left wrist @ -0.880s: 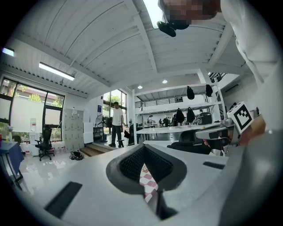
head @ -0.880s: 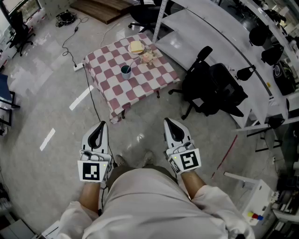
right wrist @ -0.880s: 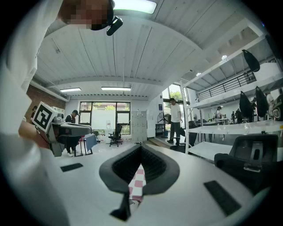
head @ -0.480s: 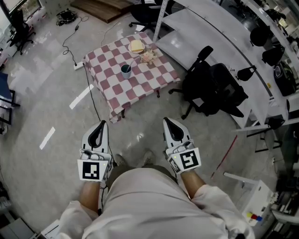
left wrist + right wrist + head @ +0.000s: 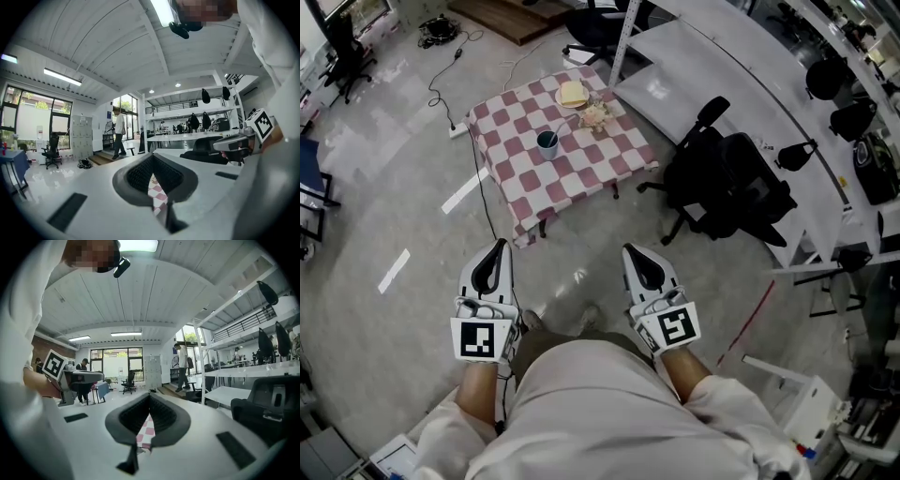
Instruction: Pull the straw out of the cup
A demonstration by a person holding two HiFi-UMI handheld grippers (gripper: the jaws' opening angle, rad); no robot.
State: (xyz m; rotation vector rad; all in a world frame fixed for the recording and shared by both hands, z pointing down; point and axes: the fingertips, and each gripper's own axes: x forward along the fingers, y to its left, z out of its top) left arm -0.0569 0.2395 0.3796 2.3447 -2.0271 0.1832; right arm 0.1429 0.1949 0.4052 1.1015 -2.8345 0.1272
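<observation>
Left tool (image 5: 497,247) and right tool (image 5: 636,252) are hovering closed, empty, well apart from cup (image 5: 547,144). Likely best: opening one at straw (image 5: 562,130), pinching it, pulling along its lean

checkered table (image 5: 592,171) — black office chair (image 5: 728,192) just beside it

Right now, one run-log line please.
left gripper: shut, empty | right gripper: shut, empty | straw: in cup on table, not reached
</observation>
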